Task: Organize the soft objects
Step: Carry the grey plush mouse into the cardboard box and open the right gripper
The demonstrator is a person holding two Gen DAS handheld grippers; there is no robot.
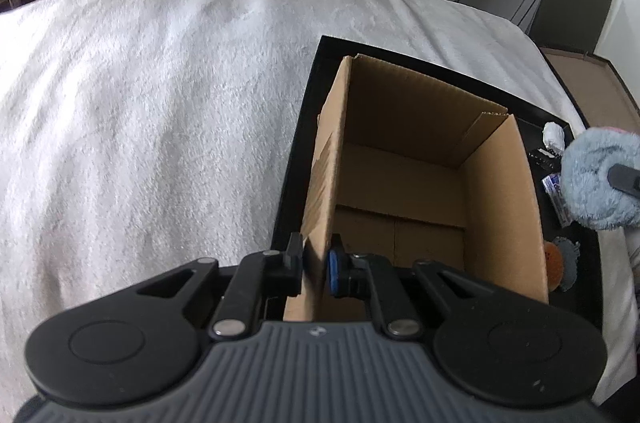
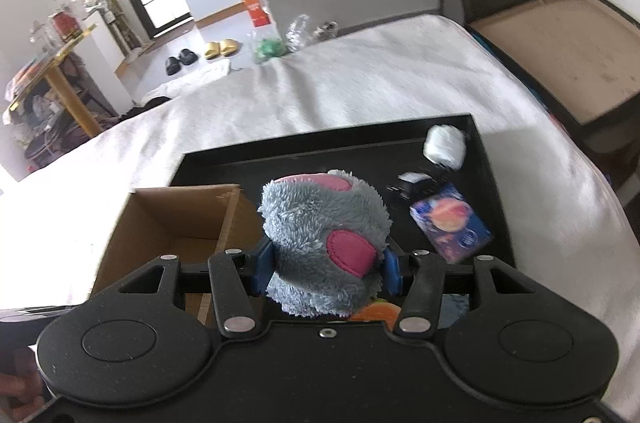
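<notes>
White fleecy bedding (image 1: 160, 103) covers the bed, and on it lies a flat black tray (image 2: 208, 163) carrying an open brown corrugated cardboard box (image 1: 400, 151). The left hand-held gripper (image 1: 316, 263) points steeply down with its jaws pinched narrow on the box's near left wall, steadying it. The right hand-held gripper (image 2: 326, 265) holds a fluffy grey-blue plush toy with pink felt patches (image 2: 324, 223) clear of the tray, just right of the box; its blue pads (image 2: 265, 263) press into the pile on both sides. The plush looks light and squashy, so it should survive a firm squeeze and a drop; a grip across its thick middle, as now, seems safest against slipping. A white wad (image 2: 444, 143) and a small blue printed packet (image 2: 450, 221) rest on the tray.
</notes>
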